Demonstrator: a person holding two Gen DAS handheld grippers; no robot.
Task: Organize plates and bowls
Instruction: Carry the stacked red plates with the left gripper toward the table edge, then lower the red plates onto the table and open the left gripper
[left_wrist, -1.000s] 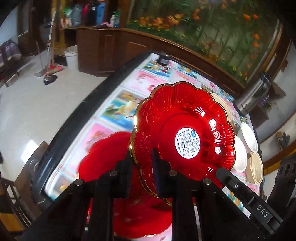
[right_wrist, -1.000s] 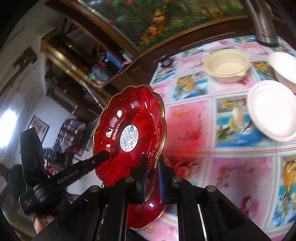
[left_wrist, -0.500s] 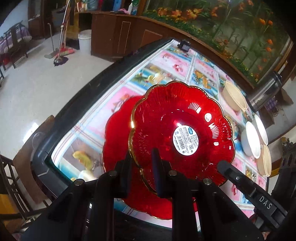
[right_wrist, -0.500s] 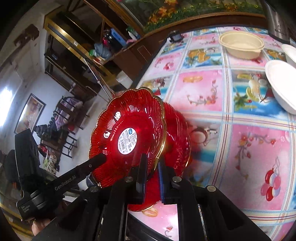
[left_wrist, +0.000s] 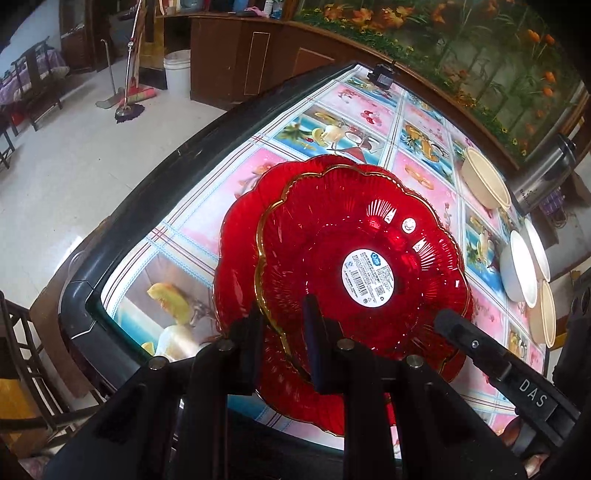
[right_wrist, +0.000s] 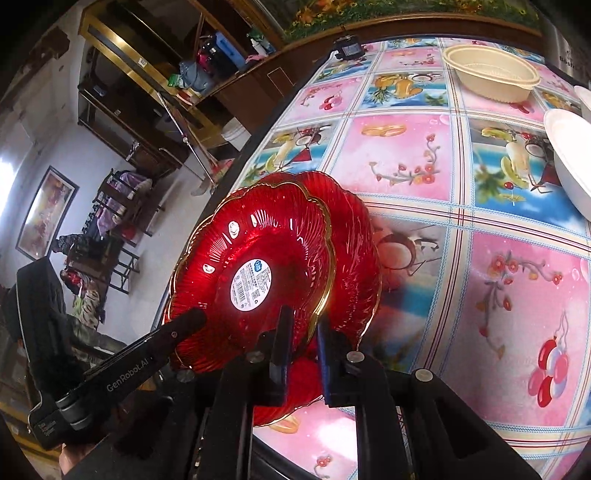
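Red scalloped gold-rimmed glass plate (left_wrist: 354, 251) clamped at rim by L gripper (left_wrist: 282, 343) & R gripper (right_wrist: 301, 347), frame centre; lower level onto second red plate (left_wrist: 236, 236), lobes aligned, then let go

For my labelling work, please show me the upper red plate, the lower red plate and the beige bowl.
upper red plate (left_wrist: 369, 280): left wrist view, its white sticker.
lower red plate (left_wrist: 236, 243): left wrist view, its exposed left rim.
beige bowl (right_wrist: 491, 79): right wrist view, its inside.

Glossy, ribbed red glass plate (left_wrist: 362, 258) with gilt rim in the claw; beyond, glossy printed plastic cloth (right_wrist: 461, 258), matt cream bowl (right_wrist: 491, 75).
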